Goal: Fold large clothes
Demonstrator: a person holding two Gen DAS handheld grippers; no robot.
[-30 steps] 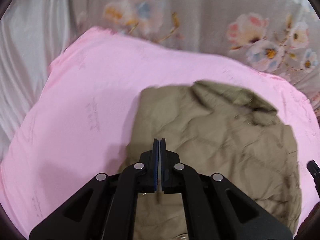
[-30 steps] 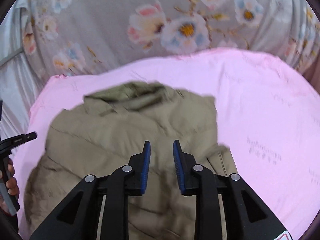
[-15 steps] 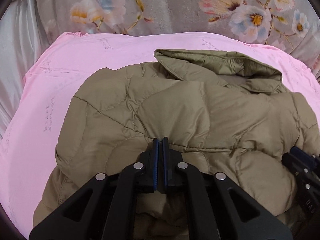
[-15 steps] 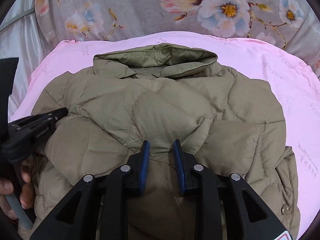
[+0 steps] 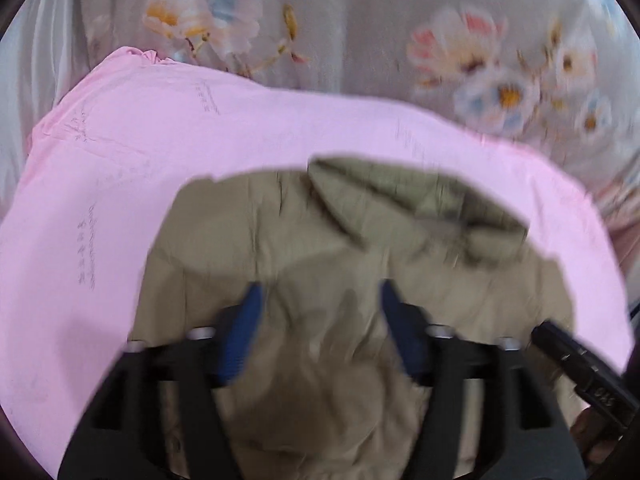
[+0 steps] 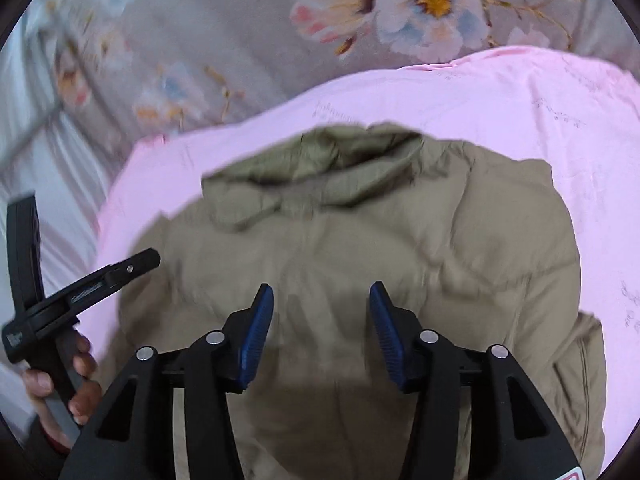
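Observation:
A folded olive-khaki puffer jacket (image 5: pixel 360 300) lies on a pink sheet (image 5: pixel 160 160), its collar (image 5: pixel 420 204) at the far side. It also shows in the right wrist view (image 6: pixel 380 232). My left gripper (image 5: pixel 320 300) is open and empty above the jacket's near part; the view is blurred. My right gripper (image 6: pixel 322 296) is open and empty above the jacket's middle. The left gripper's body (image 6: pixel 80 288), held by a hand, shows at the left of the right wrist view.
The pink sheet (image 6: pixel 520 100) lies on a grey floral bedspread (image 6: pixel 240 40). Pale satin fabric (image 6: pixel 48 168) lies at the far left. The right gripper's tip (image 5: pixel 580 364) shows at the right edge of the left wrist view.
Both grippers have opened wide and pulled back from the jacket. The left was shut on the fabric half a second ago. The jacket now lies released.

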